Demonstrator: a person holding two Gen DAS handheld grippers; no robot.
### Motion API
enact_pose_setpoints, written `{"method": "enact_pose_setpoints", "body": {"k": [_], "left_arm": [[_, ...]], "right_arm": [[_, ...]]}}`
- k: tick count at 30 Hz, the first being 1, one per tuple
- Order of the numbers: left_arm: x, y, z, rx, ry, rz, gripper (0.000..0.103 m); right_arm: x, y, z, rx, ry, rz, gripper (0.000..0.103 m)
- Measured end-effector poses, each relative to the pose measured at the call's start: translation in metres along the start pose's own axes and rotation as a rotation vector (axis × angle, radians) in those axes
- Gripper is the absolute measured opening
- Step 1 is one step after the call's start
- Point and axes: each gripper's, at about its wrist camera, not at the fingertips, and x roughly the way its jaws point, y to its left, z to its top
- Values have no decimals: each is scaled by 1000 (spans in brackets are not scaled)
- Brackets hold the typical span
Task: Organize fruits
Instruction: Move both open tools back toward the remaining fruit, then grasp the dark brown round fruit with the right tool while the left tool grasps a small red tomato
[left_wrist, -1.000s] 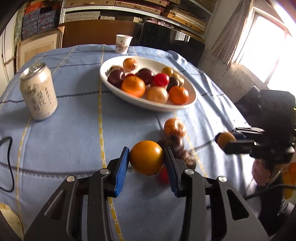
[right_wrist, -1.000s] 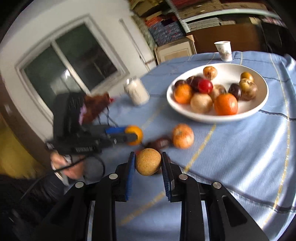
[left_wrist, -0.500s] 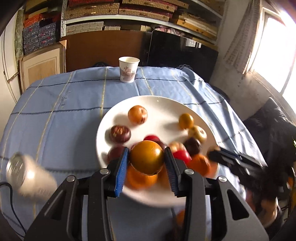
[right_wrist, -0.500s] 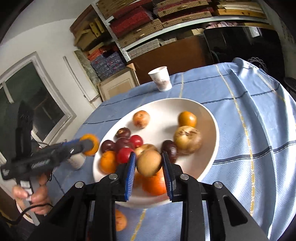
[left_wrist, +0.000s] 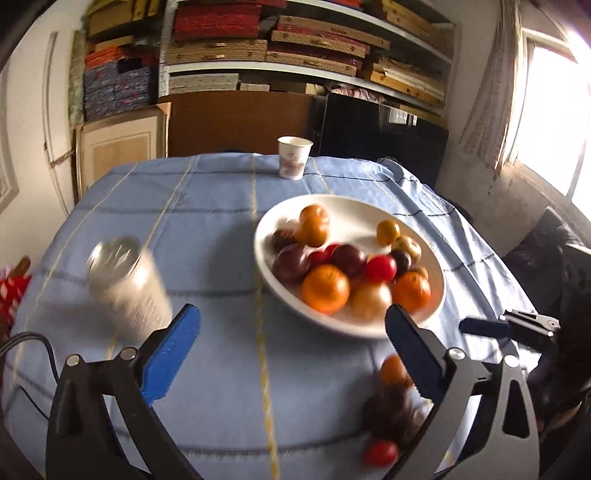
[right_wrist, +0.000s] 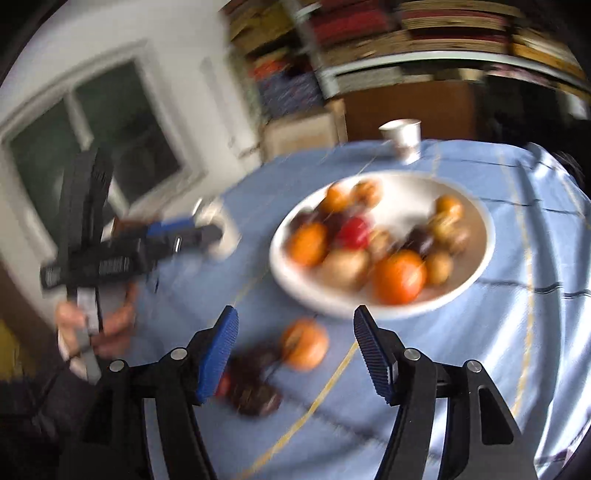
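A white bowl (left_wrist: 266, 258) full of orange, red, dark and tan fruits stands on the blue tablecloth; it also shows in the right wrist view (right_wrist: 284, 284). My left gripper (left_wrist: 291, 323) is open and empty, above the cloth just short of the bowl. My right gripper (right_wrist: 295, 332) is open and empty too, near the bowl's front rim. Loose fruits lie on the cloth in front of the bowl: an orange one (right_wrist: 304, 343), a dark one (right_wrist: 255, 387) and a small red one (left_wrist: 380, 452). The right wrist view is blurred.
A drink can (left_wrist: 129, 284) stands left of the bowl. A paper cup (left_wrist: 294, 157) stands at the table's far edge. A black cable (left_wrist: 29, 339) lies at the left edge. Shelves and boxes stand behind the table.
Both grippers have let go of their fruits into the bowl, opened wide and drawn back from it. The bowl now holds more fruit.
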Motion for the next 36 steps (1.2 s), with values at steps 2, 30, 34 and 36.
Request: {"method": "enact_pose_setpoints", "body": {"k": [2, 30, 34, 36], "left_arm": [[0, 10, -15, -29, 23, -5, 98], [-7, 10, -38, -20, 65, 66, 98], [-5, 10, -38, -23, 66, 69, 98], [-5, 11, -38, -26, 66, 69, 98]], "right_arm": [[5, 15, -7, -91, 49, -1, 66], [39, 44, -34, -209, 196, -11, 59], [42, 42, -33, -194, 204, -23, 56], [43, 42, -32, -192, 203, -22, 53]]}}
